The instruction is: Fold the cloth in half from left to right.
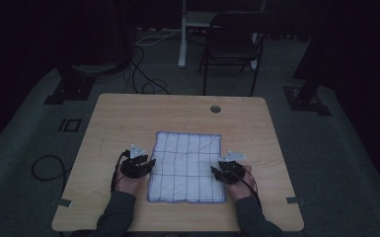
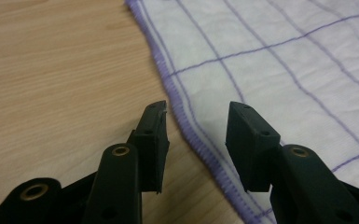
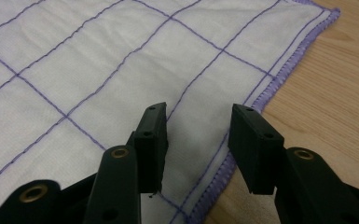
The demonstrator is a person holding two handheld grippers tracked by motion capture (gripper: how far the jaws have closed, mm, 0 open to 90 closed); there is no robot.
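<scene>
A white cloth (image 1: 187, 165) with purple grid lines and a purple stitched hem lies flat on the wooden table (image 1: 128, 118). My left gripper (image 1: 150, 162) sits at the cloth's left edge. In the left gripper view, the left gripper (image 2: 198, 126) is open, its jaws straddling the hem of the cloth (image 2: 270, 60) without pressing on it. My right gripper (image 1: 214, 172) is at the cloth's right edge. In the right gripper view, the right gripper (image 3: 198, 126) is open just above the cloth (image 3: 98, 70) near its hem, with bare wood (image 3: 335, 93) to the right.
A round cable hole (image 1: 215, 108) is set in the table near its far edge. Beyond the table stand a dark chair (image 1: 232, 42) and a white desk leg (image 1: 182, 34). Cables (image 1: 148, 84) trail over the floor, and black stand bases (image 1: 71, 89) sit on either side.
</scene>
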